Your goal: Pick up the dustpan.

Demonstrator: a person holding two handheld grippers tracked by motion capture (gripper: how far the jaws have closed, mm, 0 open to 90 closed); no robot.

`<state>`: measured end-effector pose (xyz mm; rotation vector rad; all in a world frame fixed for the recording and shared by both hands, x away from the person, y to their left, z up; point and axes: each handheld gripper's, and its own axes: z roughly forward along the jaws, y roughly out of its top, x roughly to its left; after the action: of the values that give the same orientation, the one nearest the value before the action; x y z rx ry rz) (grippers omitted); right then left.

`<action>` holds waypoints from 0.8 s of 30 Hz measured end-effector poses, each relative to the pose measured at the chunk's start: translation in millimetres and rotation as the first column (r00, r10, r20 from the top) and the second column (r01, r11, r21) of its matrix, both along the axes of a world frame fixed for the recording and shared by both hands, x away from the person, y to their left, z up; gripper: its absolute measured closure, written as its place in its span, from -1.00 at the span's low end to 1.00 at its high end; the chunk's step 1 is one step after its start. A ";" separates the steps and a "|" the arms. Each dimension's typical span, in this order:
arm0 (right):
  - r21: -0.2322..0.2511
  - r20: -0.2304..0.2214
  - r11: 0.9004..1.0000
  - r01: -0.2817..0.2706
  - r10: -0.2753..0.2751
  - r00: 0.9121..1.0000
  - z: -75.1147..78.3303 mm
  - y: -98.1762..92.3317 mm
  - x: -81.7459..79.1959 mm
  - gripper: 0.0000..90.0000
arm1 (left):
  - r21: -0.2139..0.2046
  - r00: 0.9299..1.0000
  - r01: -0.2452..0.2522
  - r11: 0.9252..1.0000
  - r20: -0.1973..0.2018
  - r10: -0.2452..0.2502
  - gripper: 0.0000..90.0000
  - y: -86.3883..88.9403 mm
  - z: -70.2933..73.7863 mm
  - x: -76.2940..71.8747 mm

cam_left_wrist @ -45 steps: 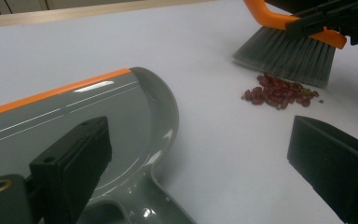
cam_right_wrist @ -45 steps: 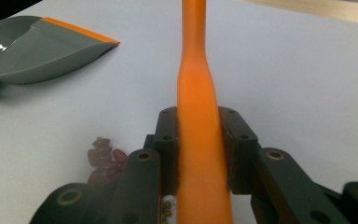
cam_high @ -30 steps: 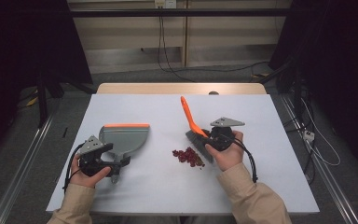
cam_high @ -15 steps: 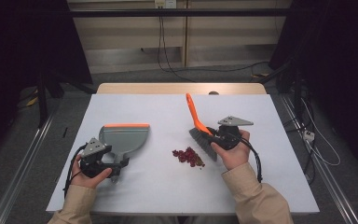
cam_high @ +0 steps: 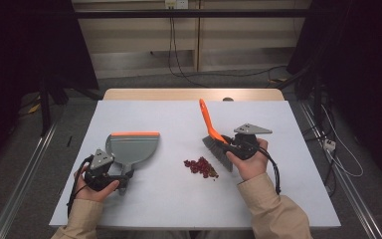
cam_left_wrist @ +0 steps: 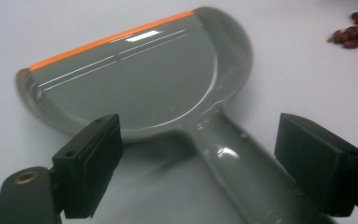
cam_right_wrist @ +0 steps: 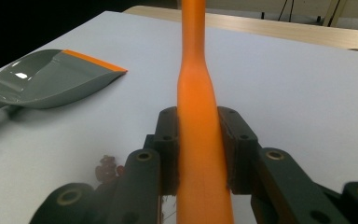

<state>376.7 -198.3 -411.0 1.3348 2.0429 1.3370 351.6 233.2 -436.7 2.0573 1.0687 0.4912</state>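
A grey dustpan [cam_high: 132,147] with an orange lip lies flat on the white table [cam_high: 179,214], left of centre. My left gripper [cam_high: 123,178] straddles its handle [cam_left_wrist: 242,172]. The jaws have just been closing, but the pads [cam_left_wrist: 91,163] stand off the handle on both sides. In the right gripper view the dustpan [cam_right_wrist: 51,79] lies to the left. My right gripper [cam_high: 229,145] is shut on the orange handle [cam_right_wrist: 198,116] of a brush [cam_high: 214,144], whose grey bristles rest on the table. A small pile of red bits [cam_high: 201,167] lies between dustpan and brush.
A wooden strip [cam_high: 194,94] runs along the table's far edge. Metal rails and cables lie on the dark floor around the table. The person's beige sleeves come in from the bottom edge. Bare white tabletop stretches behind the dustpan and the brush.
The right hand and the brush have shifted slightly to the right, away from the red pile. The left hand has stayed at the dustpan handle.
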 end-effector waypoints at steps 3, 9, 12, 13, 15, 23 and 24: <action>0.002 0.001 1.000 0.003 -0.003 1.000 -0.1 -0.9 -0.3 0.58 | 0.023 1.000 -0.020 1.000 -0.019 0.020 -0.67 4.0 -1.9 1.5; 0.004 0.000 1.000 0.006 -0.006 1.000 -0.4 -3.5 -1.0 0.58 | -0.007 0.998 -0.041 0.999 -0.053 0.040 -0.39 14.4 -2.8 6.1; 0.007 -0.003 1.000 0.009 -0.009 1.000 -0.5 -4.4 -0.5 0.58 | -0.002 0.996 -0.047 0.999 -0.079 0.047 -0.08 11.9 -4.4 12.1; 0.007 -0.003 1.000 0.008 -0.008 1.000 -0.5 -4.5 -0.4 0.58 | -0.004 0.994 -0.043 0.999 -0.097 0.043 -0.04 10.7 -4.6 14.9; 0.007 -0.003 1.000 0.010 -0.010 1.000 -0.3 -4.6 -0.4 0.58 | 0.002 0.994 -0.031 1.000 -0.107 0.031 0.06 6.6 -5.9 19.7; 0.007 -0.006 1.000 0.014 -0.014 1.000 -1.5 -6.9 0.5 0.58 | 0.013 0.988 0.001 1.000 -0.155 0.001 0.40 3.3 -7.7 29.7; 0.007 -0.006 1.000 0.016 -0.016 1.000 -1.5 -7.2 0.5 0.58 | 0.022 0.987 0.003 1.000 -0.163 0.000 0.40 4.9 -5.3 30.3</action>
<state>377.2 -205.5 -412.6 1.3574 2.0284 1.3365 381.8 238.1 -442.0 2.1466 1.1611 0.3395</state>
